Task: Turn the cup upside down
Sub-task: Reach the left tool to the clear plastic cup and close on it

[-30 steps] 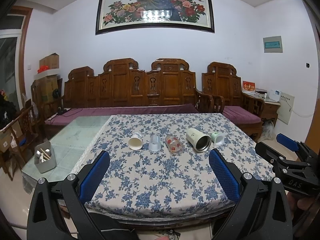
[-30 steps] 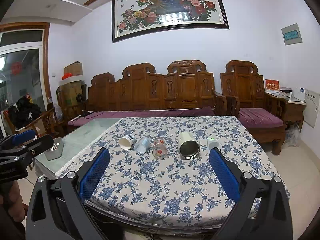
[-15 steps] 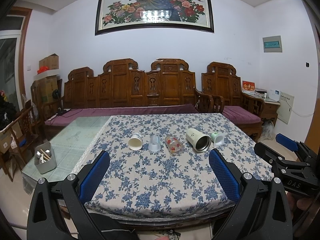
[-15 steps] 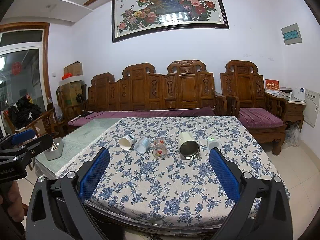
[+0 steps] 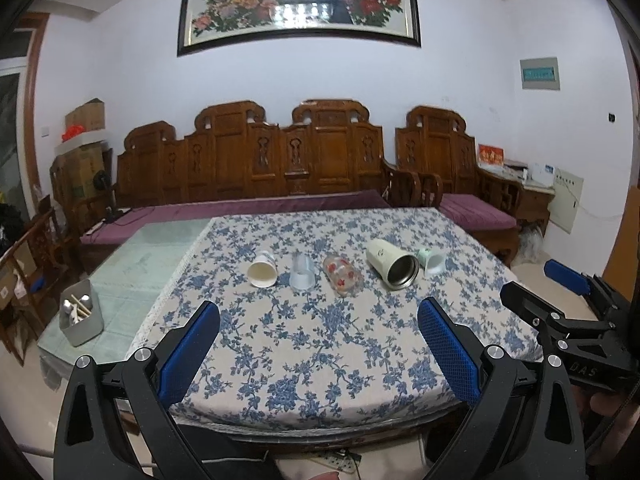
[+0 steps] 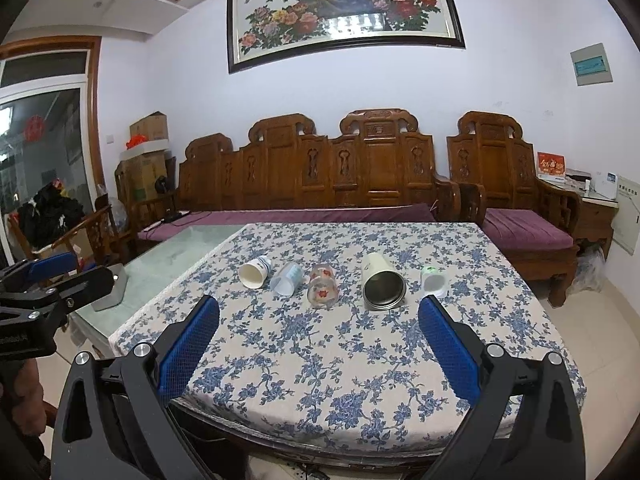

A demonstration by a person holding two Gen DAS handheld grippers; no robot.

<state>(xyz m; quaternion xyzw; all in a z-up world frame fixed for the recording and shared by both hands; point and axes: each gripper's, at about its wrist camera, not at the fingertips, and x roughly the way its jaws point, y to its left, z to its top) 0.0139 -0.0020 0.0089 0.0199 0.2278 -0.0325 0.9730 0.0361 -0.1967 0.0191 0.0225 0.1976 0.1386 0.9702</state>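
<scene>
Several cups lie on their sides in a row on the flowered tablecloth [image 5: 304, 344]: a white paper cup [image 5: 262, 271], a clear plastic cup [image 5: 302, 274], a glass with red flowers [image 5: 342, 276], a cream steel-lined tumbler [image 5: 393, 264] and a small pale green cup [image 5: 432, 261]. The same row shows in the right wrist view: paper cup [image 6: 254, 271], clear cup [image 6: 285, 278], flowered glass [image 6: 322, 289], tumbler [image 6: 382, 286], green cup [image 6: 433, 279]. My left gripper [image 5: 319, 340] and right gripper [image 6: 319, 340] are open, empty, and held back near the table's front edge.
A grey box of utensils [image 5: 81, 318] sits on the bare glass part of the table at the left. A carved wooden bench [image 5: 256, 160] stands behind the table. The right gripper also shows at the left wrist view's right edge [image 5: 560, 312].
Both views have shifted only slightly; the cups lie as before and both grippers stay open.
</scene>
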